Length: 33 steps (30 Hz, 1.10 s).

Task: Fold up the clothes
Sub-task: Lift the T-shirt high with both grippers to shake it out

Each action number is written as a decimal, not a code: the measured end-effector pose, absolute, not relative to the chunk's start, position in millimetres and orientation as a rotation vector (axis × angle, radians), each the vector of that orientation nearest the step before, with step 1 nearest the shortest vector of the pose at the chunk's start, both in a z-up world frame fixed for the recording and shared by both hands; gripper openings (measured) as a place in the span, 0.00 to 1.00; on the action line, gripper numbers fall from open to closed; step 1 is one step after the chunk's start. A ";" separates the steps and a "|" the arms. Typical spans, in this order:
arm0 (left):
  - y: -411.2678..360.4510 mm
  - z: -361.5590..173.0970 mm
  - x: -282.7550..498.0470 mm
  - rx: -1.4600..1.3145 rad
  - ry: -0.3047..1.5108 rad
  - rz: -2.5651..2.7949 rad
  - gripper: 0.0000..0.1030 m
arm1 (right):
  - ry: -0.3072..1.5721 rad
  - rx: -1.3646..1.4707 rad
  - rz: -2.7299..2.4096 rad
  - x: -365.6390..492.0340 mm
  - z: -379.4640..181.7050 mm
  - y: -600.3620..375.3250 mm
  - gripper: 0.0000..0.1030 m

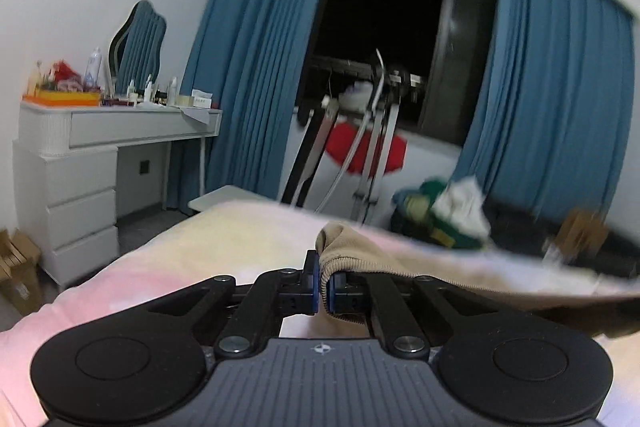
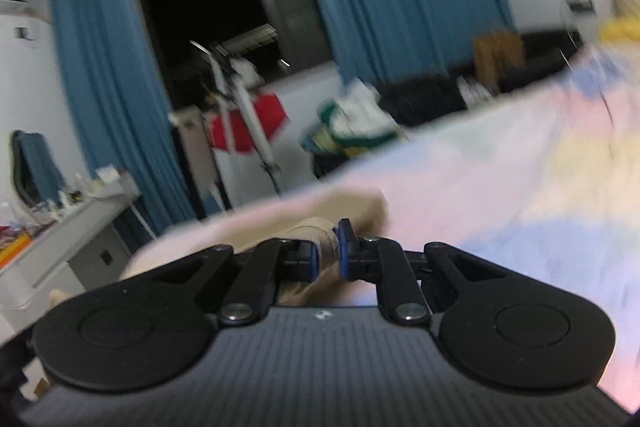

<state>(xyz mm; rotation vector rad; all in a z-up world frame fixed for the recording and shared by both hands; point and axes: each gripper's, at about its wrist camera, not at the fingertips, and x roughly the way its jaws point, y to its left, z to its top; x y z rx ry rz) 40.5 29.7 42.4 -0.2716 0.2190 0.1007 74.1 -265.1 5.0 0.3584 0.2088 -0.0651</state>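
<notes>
Bed: pastel pink, yellow and blue cover, spreads under and ahead of both tongs; in the right wrist view it runs off to the right of the tongs.

Blue curtains: hang well beyond the tongs, either side of a dark window.

White dresser: far left of the left tongs, top crowded with bottles, wavy mirror standing on it.

Metal rack: ahead of the left tongs, past the far bed edge, a red item behind its legs.

Pile of green and white clothes: ahead and to the right of the left tongs, beyond the bed; blurred.

Beige ribbed garment: lies on the bed cover directly at the tongs, stretching from the left tongs to the right.

Left tongs: closed down tight on the ribbed hem of the garment; blue pads nearly meet, cloth pinched between them.

Right tongs: narrow gap, a thicker bunch of the same beige cloth clamped between the pads. View blurred.
</notes>
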 end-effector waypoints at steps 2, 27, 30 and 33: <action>32.2 83.4 31.0 -0.275 0.149 0.078 0.03 | 0.154 0.347 -0.026 69.7 43.6 -268.7 0.13; 6.3 424.0 -117.8 -0.119 -0.353 0.041 0.04 | -0.225 0.235 0.181 -87.2 381.0 -304.3 0.13; 9.5 417.1 -106.2 -0.119 -0.320 0.054 0.04 | -0.200 0.219 0.177 -72.7 376.1 -297.7 0.13; 8.7 396.5 -81.4 -0.103 -0.277 0.083 0.05 | -0.156 0.221 0.163 -41.2 359.8 -290.7 0.13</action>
